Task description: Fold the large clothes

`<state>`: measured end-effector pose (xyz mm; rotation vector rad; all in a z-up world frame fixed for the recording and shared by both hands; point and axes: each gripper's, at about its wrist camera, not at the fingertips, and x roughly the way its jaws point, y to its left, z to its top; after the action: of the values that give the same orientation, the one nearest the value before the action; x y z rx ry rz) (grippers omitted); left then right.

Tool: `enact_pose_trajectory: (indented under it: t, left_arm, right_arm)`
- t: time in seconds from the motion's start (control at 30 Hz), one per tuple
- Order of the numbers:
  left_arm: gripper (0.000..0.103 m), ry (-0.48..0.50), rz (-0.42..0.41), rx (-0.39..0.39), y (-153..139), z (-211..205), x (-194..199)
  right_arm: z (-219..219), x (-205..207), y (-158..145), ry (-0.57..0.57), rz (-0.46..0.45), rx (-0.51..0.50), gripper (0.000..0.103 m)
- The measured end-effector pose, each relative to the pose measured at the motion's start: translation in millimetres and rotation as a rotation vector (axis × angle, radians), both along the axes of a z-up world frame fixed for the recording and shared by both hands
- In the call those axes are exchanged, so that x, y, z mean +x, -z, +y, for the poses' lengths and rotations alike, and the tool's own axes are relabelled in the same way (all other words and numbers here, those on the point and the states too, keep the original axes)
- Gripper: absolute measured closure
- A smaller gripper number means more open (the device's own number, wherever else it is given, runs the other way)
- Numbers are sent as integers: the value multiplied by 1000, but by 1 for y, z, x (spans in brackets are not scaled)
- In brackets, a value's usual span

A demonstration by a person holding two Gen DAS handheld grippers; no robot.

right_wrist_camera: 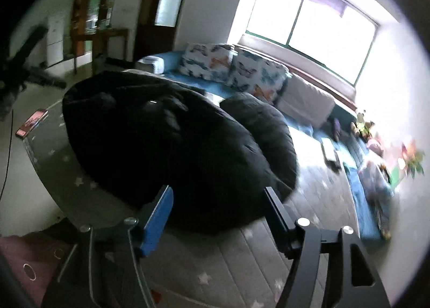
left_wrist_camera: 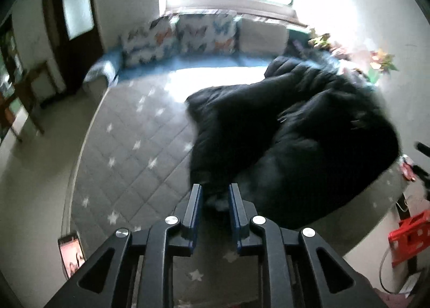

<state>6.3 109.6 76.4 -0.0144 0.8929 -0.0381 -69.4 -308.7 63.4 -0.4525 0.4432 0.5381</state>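
Observation:
A big black puffy jacket [left_wrist_camera: 295,133] lies bunched and partly doubled over on a grey star-patterned mat [left_wrist_camera: 129,152]. In the left wrist view my left gripper [left_wrist_camera: 215,192] stands at the jacket's near edge. Its jaws are narrowly apart, with dark fabric pinched between the blue pads. The right wrist view shows the same jacket [right_wrist_camera: 161,141] as a dark mound on the mat [right_wrist_camera: 242,267]. My right gripper [right_wrist_camera: 217,191] hovers at its near edge with jaws spread wide, and nothing is gripped between its pads.
Butterfly-print cushions [left_wrist_camera: 188,36] and a blue cover line the mat's far side under a bright window. A phone [left_wrist_camera: 71,257] lies at the mat's left edge, and a red stool [left_wrist_camera: 408,232] stands off to the right. Toys [right_wrist_camera: 376,146] crowd the right wall. A pink cloth [right_wrist_camera: 27,262] lies near left.

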Motion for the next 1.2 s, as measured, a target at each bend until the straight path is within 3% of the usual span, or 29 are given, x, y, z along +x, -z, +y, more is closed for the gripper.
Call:
enact_pose_trajectory:
  t: [0.03, 0.07, 0.13, 0.17, 0.27, 0.33, 0.4, 0.5, 0.57, 0.63, 0.7, 0.83, 0.9, 1.07, 1.2]
  left_arm:
    - [75, 31, -13, -3, -5, -9, -3]
    - [58, 58, -19, 0, -8, -19, -6]
    - [34, 99, -33, 15, -10, -39, -7]
    - [32, 122, -43, 28, -10, -51, -4]
    - [32, 154, -52, 45, -5, -75, 10]
    - [32, 149, -27, 9, 1, -82, 31]
    - [34, 139, -3, -20, 6, -83, 64]
    - [38, 118, 37, -63, 13, -81, 99]
    - [48, 116, 64, -85, 16, -78, 115]
    - [48, 144, 57, -126, 6, -75, 118]
    - [48, 167, 26, -111, -7, -72, 115]
    - [48, 215, -14, -77, -29, -72, 103]
    - [48, 240, -5, -61, -31, -72, 96]
    - [48, 302, 106, -53, 7, -88, 95]
    - [48, 349, 223, -47, 53, -113, 99]
  right_arm:
    - [5, 5, 3, -9, -1, -3, 29]
    - [12, 13, 7, -28, 16, -7, 29]
    - [29, 34, 16, -39, 46, -10, 29]
    - [39, 44, 21, -48, 66, -21, 29]
    - [65, 67, 35, -42, 52, -69, 29]
    - [79, 79, 42, -30, 49, -95, 39]
    - [84, 87, 48, -19, 75, -111, 76]
    - [81, 92, 47, -31, 134, -77, 90]
    - [69, 87, 29, -47, 157, -8, 93]
    - [50, 71, 6, -85, 159, 48, 94]
    - [32, 45, -18, -133, 132, 74, 94]
    - [2, -7, -37, -173, 112, 40, 94]
    - [-9, -23, -30, -175, 162, 20, 94]
    - [-22, -33, -1, -145, 259, -41, 94]
    - [-23, -26, -11, -102, 199, -45, 94]
